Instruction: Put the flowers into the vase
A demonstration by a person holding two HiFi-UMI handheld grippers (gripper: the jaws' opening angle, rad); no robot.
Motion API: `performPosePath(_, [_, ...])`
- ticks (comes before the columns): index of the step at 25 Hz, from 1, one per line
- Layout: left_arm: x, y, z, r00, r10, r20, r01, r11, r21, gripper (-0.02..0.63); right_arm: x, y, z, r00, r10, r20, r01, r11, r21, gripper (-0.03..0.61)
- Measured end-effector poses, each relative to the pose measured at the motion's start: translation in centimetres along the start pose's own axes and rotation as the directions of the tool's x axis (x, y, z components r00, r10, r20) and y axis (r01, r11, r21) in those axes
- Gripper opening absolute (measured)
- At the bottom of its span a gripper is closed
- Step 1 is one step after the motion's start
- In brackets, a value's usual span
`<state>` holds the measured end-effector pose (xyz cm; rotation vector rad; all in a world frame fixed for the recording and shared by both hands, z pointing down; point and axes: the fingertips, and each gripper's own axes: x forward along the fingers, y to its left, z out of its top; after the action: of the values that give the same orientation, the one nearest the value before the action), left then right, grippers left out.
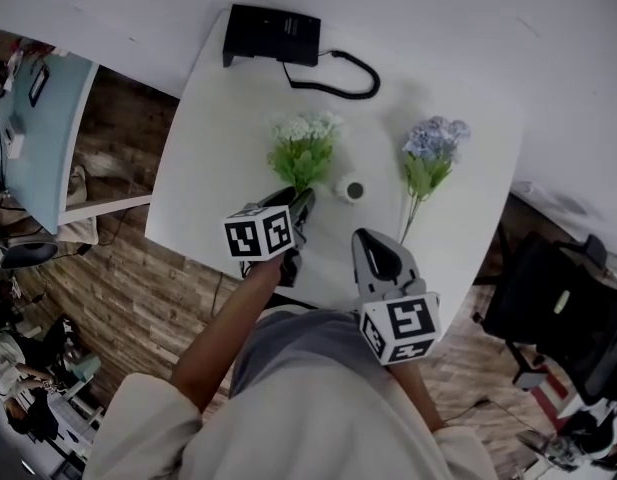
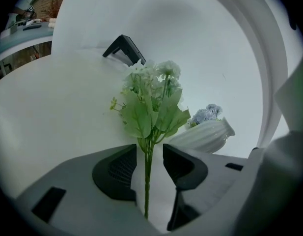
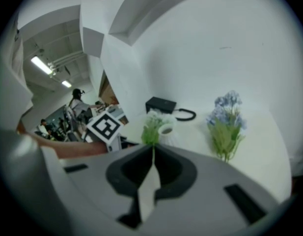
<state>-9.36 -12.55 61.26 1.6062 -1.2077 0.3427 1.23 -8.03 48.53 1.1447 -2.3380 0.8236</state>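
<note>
Ribbed white vase (image 2: 205, 136); thin-stemmed flowers (image 2: 151, 102) between left gripper's (image 2: 150, 156) parted fingers (image 2: 117, 173).

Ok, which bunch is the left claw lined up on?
The white bunch: its stem runs between the jaws of the open left claw. The blue bunch lies apart, on the vase's other side.

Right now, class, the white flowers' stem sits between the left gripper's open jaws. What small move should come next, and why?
Probably close the left gripper on the stem: its jaws stand apart around it, not pressing, and the white flowers lie on the table beside the vase, not yet in it.
</note>
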Motion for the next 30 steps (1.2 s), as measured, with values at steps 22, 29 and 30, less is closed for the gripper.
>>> performPosePath(22, [1.2,-0.5,0.8,0.994,-0.110,-0.021,0.109,0.992,-0.068,0.127,1.0,-0.7,-1.0,0.999,-0.007,-0.038,0.008,1.000,0.029,0.026])
performPosePath(29, [1.2,-1.2,0.5,0.980,-0.200,-0.012,0.194,0.964,-0.179,0.098,0.8,-0.8,-1.1,0.999,-0.003,-0.040,0.004,1.000,0.030,0.026])
performPosePath(30, [1.2,-1.3,0.5,0.978,-0.208,-0.012,0.203,0.962,-0.184,0.096,0.8,-0.9,-1.1,0.999,-0.003,-0.040,0.004,1.000,0.029,0.026])
